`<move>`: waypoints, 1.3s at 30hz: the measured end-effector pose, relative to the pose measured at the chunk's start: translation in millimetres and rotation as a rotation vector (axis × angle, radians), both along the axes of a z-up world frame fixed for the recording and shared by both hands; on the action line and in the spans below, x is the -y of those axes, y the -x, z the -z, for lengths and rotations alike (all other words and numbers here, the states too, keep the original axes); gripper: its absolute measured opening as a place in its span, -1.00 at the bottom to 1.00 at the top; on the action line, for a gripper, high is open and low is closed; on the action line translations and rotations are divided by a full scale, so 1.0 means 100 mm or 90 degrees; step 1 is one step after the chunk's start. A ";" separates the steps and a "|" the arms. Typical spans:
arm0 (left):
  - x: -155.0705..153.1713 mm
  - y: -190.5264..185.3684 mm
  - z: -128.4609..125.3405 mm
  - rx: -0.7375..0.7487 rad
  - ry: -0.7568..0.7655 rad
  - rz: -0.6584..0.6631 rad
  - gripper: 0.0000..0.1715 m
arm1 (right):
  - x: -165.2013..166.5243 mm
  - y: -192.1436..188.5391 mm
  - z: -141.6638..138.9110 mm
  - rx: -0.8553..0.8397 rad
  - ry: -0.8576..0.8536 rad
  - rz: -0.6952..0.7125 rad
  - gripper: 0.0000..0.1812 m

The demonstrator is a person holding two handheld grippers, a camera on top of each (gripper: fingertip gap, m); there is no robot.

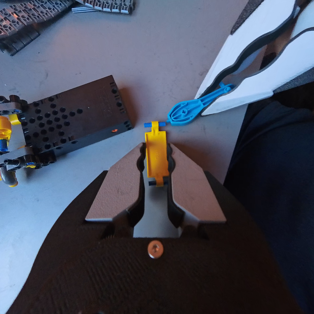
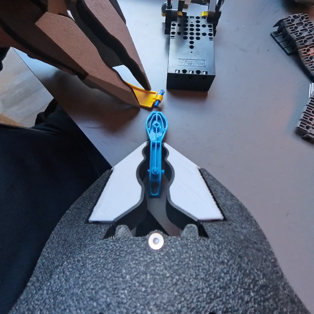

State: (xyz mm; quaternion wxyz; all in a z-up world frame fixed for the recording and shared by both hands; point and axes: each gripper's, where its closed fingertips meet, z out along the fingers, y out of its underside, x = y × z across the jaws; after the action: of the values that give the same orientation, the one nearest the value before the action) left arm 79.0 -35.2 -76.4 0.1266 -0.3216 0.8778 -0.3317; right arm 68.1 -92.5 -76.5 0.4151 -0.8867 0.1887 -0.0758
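Note:
My left gripper (image 1: 156, 146), with brown fingers, is shut on a yellow curved panel (image 1: 156, 156) that has small blue pins through its end loops. One blue pin (image 1: 148, 124) sticks out at the far end. My right gripper (image 2: 155, 143), with white fingers, is shut on a blue spoon-shaped tool (image 2: 155, 149). The tool's oval head (image 1: 182, 113) points at the yellow panel's far pin and nearly touches it. In the right wrist view the yellow panel (image 2: 146, 98) pokes out of the left gripper (image 2: 142, 96), just beyond the blue head. Both are just above the grey table.
A black perforated block (image 1: 73, 117) lies left of the yellow panel, joined to a black, grey and yellow assembly (image 1: 10, 136). It shows ahead in the right wrist view (image 2: 191, 56). Dark track links (image 1: 25, 18) lie far off. A person's dark clothing (image 1: 271, 169) is at the table's edge. My right fingertips sit around 7 centimeters from my left ones. The black perforated block (image 1: 73, 117) is closer to my left gripper, around 8 centimeters from its tips; the right tips are 15 centimeters off. The right camera catches it too, in the right wrist view (image 2: 189, 41).

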 end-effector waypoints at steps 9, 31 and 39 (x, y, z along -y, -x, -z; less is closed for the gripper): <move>0.02 -0.01 0.00 0.005 0.001 -0.004 -0.74 | -0.05 0.00 -0.02 0.005 -0.030 0.021 -0.89; 0.05 0.00 0.00 0.011 0.007 -0.004 -0.74 | -0.01 0.02 -0.04 0.027 -0.036 0.039 -0.89; 0.06 0.01 0.00 0.020 0.004 -0.001 -0.74 | -0.02 0.01 -0.05 0.032 -0.041 0.043 -0.89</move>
State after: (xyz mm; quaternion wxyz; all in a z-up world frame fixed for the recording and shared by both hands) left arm 77.9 -41.1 -75.9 0.1394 -0.3175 0.8745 -0.3392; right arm 67.2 -90.8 -71.5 0.4450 -0.8640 0.2104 -0.1059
